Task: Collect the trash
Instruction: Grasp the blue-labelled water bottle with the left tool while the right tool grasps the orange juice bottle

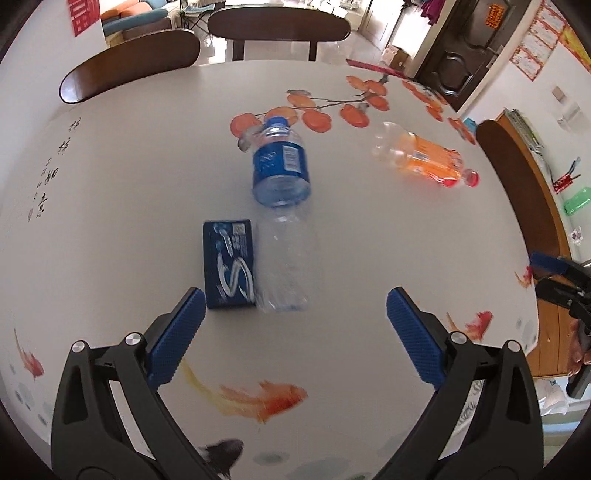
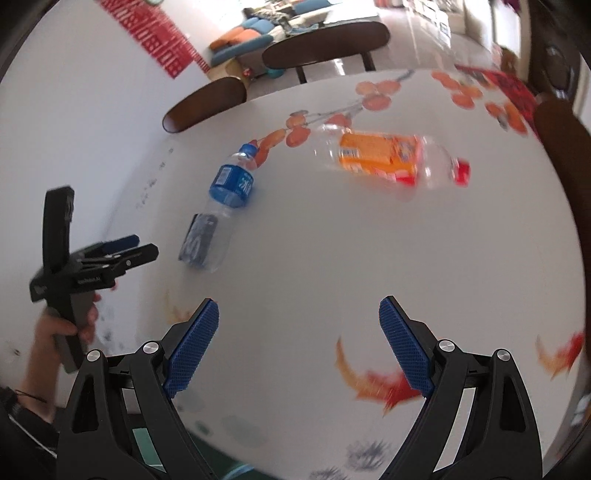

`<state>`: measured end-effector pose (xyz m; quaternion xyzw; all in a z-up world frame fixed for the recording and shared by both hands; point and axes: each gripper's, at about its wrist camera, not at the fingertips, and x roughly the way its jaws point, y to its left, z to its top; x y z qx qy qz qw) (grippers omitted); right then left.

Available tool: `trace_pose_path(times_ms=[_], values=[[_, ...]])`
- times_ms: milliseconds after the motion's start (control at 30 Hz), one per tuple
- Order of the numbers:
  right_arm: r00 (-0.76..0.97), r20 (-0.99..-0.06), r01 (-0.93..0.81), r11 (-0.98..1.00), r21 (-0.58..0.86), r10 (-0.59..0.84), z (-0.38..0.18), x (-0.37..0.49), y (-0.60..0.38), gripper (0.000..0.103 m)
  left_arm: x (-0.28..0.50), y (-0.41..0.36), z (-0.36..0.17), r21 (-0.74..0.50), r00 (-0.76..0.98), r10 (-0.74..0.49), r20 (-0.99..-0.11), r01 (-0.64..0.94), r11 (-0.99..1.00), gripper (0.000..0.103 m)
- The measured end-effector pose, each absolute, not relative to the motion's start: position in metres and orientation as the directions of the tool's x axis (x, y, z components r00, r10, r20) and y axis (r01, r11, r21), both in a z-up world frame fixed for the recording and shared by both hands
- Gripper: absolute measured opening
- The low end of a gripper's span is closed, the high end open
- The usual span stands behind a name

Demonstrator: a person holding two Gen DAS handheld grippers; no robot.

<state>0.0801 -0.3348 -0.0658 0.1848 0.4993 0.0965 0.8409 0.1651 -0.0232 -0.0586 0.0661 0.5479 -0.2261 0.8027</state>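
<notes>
A clear water bottle with a blue label [image 1: 282, 206] lies on the white table [image 1: 129, 206], cap pointing away. A dark blue gum box [image 1: 229, 264] lies flat against its left side. An orange-labelled bottle with a red cap [image 1: 424, 158] lies further right. My left gripper [image 1: 295, 310] is open and empty, just short of the water bottle's base. My right gripper [image 2: 299, 321] is open and empty, above the table in front of the orange bottle [image 2: 388, 158]. The right wrist view also shows the water bottle [image 2: 227, 199], the gum box [image 2: 197, 240] and the left gripper [image 2: 125, 249].
Dark wooden chairs [image 1: 277, 26] stand at the far edge of the table, one more [image 1: 517, 173] at the right. The tabletop has printed fish and fruit [image 1: 317, 118]. A red paper [image 2: 506, 85] lies at the far right corner.
</notes>
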Motion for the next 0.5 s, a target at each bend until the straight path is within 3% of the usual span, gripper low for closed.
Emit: trace_pose_path(times_ms=[500], values=[[0.398,-0.854,-0.208,0.940,0.270,0.334,-0.083,0.229,-0.374,0.089,0.231,-0.059,-0.113,-0.060,0.247,-0.144,-0.958,0.319,0.946,0.096]])
